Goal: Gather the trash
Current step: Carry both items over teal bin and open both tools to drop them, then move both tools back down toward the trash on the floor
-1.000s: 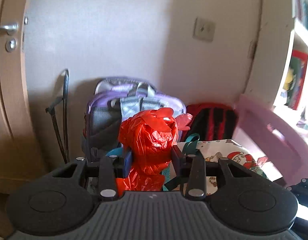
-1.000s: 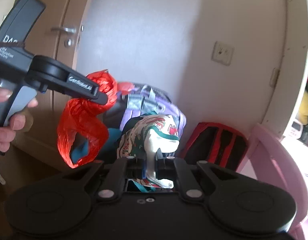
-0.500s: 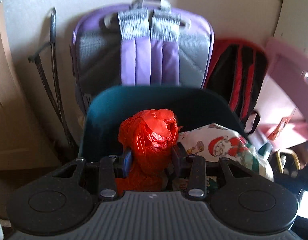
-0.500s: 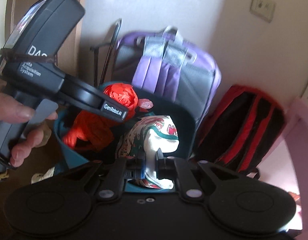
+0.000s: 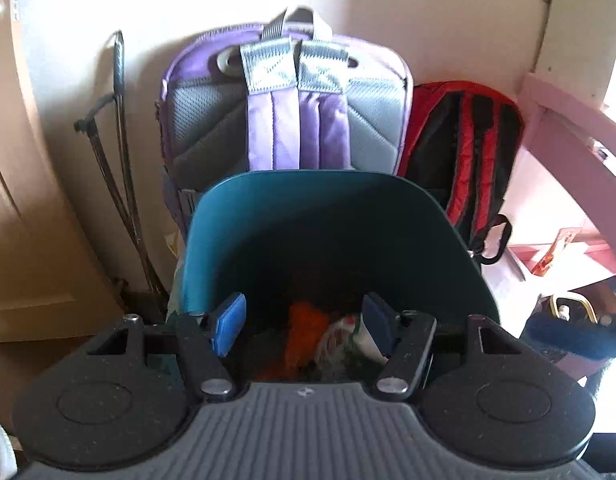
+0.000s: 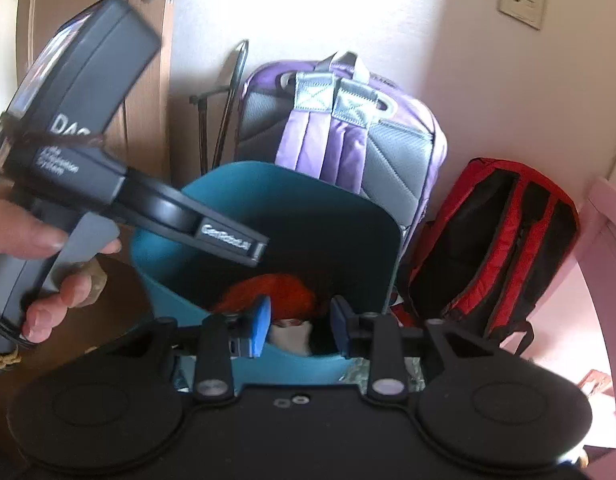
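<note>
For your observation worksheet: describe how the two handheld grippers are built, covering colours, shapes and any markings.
Each gripper is black, with two round discs flanking a pair of fingers tipped with blue pads. The left gripper has a ribbed grey top; seen from the right gripper, its grey box body carries white lettering starting "DA", a dark cord wrapped round it, and a white brand mark, too blurred to read, on its finger.
</note>
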`<act>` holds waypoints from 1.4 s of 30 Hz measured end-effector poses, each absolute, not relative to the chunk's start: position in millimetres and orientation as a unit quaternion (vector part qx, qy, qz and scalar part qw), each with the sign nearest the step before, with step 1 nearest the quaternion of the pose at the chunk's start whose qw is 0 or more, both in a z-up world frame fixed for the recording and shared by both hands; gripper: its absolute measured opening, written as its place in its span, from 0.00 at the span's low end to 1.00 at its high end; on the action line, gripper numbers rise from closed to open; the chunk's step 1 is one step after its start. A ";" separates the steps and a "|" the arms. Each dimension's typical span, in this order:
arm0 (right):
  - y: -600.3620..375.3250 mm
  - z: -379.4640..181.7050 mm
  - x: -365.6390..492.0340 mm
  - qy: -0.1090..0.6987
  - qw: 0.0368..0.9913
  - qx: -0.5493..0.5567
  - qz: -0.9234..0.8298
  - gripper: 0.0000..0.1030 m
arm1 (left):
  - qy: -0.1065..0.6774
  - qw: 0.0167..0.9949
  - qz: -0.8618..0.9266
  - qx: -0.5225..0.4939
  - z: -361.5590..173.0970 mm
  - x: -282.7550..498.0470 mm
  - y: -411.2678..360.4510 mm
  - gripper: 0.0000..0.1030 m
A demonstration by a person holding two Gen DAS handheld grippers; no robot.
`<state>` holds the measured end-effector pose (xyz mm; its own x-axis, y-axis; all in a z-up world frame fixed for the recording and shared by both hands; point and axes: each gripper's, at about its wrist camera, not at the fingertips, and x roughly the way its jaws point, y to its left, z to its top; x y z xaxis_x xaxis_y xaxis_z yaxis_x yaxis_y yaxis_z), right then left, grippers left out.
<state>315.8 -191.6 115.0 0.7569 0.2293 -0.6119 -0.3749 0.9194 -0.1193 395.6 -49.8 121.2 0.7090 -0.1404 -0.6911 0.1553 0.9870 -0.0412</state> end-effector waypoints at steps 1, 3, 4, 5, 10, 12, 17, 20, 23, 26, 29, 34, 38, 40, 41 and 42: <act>-194.1 118.1 309.5 0.305 0.931 -0.112 0.165 0.43 | 0.369 0.926 -0.079 0.013 126.0 387.4 -49.1 0.62; -198.5 124.1 293.3 0.299 0.933 -0.103 0.170 0.43 | 0.363 0.929 -0.078 0.020 134.2 369.4 -47.8 0.62; -200.4 126.5 284.8 0.297 0.934 -0.100 0.172 0.44 | 0.360 0.930 -0.076 0.023 137.9 359.5 -46.6 0.62; -202.3 128.7 276.4 0.294 0.935 -0.097 0.174 0.44 | 0.358 0.930 -0.075 0.024 141.4 350.4 -45.6 0.63; -205.9 137.1 237.0 0.282 0.938 -0.088 0.184 0.49 | 0.349 0.934 -0.071 0.031 149.9 303.4 -39.7 0.67; -206.7 138.6 223.5 0.278 0.938 -0.084 0.187 0.52 | 0.348 0.934 -0.070 0.036 151.2 284.9 -37.2 0.67; -206.6 140.2 197.2 0.270 0.940 -0.074 0.195 0.57 | 0.348 0.933 -0.077 0.041 150.1 244.6 -31.4 0.71; -204.0 134.8 183.9 0.271 0.939 -0.069 0.201 0.59 | 0.348 0.933 -0.085 0.042 144.3 225.5 -26.7 0.75; -199.6 122.1 173.6 0.281 0.935 -0.068 0.206 0.59 | 0.352 0.931 -0.090 0.042 132.2 211.4 -20.3 0.77; -193.0 103.7 165.7 0.292 0.930 -0.072 0.211 0.60 | 0.359 0.928 -0.098 0.038 112.1 200.6 -10.8 0.79; -185.1 82.4 161.7 0.304 0.923 -0.076 0.222 0.60 | 0.373 0.922 -0.098 0.027 87.3 193.8 0.7 0.81; -171.2 39.6 154.9 0.325 0.912 -0.074 0.238 0.60 | 0.400 0.911 -0.100 0.022 38.7 191.5 25.0 0.81; -159.4 -2.2 158.1 0.354 0.900 -0.067 0.246 0.60 | 0.422 0.900 -0.103 0.025 -3.1 198.7 44.8 0.81; -153.8 -24.2 164.4 0.372 0.893 -0.062 0.246 0.60 | 0.434 0.894 -0.105 0.024 -26.0 205.4 55.5 0.87; -150.8 -38.0 168.9 0.385 0.888 -0.057 0.246 0.60 | 0.439 0.892 -0.107 0.024 -37.5 208.4 59.9 0.90; -148.6 -50.8 172.2 0.396 0.883 -0.052 0.246 0.60 | 0.442 0.890 -0.110 0.026 -49.2 211.9 63.7 0.97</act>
<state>172.2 -148.6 -50.8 0.5657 0.3923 -0.7253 -0.4751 0.8740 0.1022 211.9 63.7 -49.2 0.5843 -0.1725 -0.7930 0.2181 0.9746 -0.0513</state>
